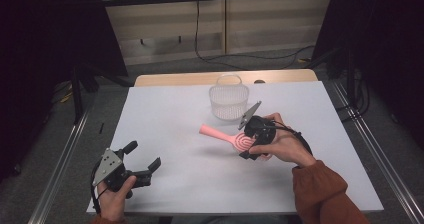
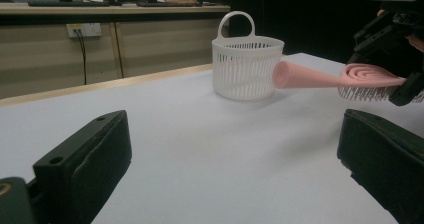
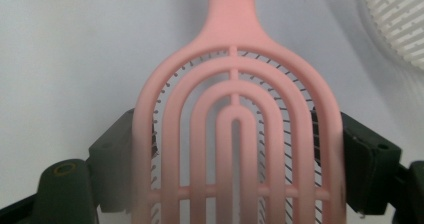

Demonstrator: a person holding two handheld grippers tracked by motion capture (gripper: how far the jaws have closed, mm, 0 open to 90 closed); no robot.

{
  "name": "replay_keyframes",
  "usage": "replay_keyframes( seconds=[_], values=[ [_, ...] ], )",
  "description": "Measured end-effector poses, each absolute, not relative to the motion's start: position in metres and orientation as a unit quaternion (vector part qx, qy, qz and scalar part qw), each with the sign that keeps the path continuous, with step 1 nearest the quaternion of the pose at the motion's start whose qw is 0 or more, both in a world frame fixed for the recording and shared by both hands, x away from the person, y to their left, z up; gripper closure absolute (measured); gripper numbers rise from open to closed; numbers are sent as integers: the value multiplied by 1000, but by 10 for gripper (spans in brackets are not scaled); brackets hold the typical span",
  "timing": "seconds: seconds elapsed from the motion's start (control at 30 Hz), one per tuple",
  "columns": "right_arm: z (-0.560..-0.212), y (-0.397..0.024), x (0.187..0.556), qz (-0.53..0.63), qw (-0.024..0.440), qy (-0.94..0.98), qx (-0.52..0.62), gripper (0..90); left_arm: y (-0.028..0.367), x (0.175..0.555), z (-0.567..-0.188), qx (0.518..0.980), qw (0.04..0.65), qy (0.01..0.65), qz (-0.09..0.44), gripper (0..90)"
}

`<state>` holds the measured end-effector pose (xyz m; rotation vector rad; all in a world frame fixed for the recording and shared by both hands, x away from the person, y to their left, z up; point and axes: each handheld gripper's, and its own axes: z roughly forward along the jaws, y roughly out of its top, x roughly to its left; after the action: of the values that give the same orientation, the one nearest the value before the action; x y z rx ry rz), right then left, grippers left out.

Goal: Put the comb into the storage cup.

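My right tongs [image 1: 251,140] are clamped across the wide head of the pink hairbrush [image 1: 231,137], one jaw on each outer edge, as the right gripper view shows with the brush [image 3: 235,129] running straight out between them. I judge the head was chosen because its flat sides give the pads something square to bite on, while the tapered handle would roll. From the left gripper view the brush [image 2: 330,77] hangs clear of the white surface [image 1: 170,129], bristles down and handle level, pointing away from the right tongs toward the basket.

The white slatted basket [image 1: 229,102] stands upright just beyond the handle tip, its carrying loop raised over the mouth. It looks like the place for the brush. That loop is the thing in the way: the handle would have to be tipped down and passed beside it, not under it.

My left tongs [image 1: 142,170] rest low on the near side, well apart from the brush, jaws spread wide with nothing between them. They could steady the basket if it starts to slide. Nothing else lies on the surface between the right tongs and the basket.
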<state>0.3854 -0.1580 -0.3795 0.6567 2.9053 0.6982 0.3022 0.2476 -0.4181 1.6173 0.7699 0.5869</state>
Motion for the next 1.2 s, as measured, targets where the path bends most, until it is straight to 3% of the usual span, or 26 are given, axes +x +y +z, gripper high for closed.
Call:
replay_keyframes(
  seconds=[0.87,0.97,1.2],
  values=[
    [-370,-147,376,234,27,953,192,192,189,323,-398,759,560,207,260,17],
    [-369,-146,377,236,33,952,193,193,181,326,-399,768,561,203,232,32],
    [-369,-141,380,233,28,953,192,192,168,334,-398,780,543,182,251,36]
  ],
)
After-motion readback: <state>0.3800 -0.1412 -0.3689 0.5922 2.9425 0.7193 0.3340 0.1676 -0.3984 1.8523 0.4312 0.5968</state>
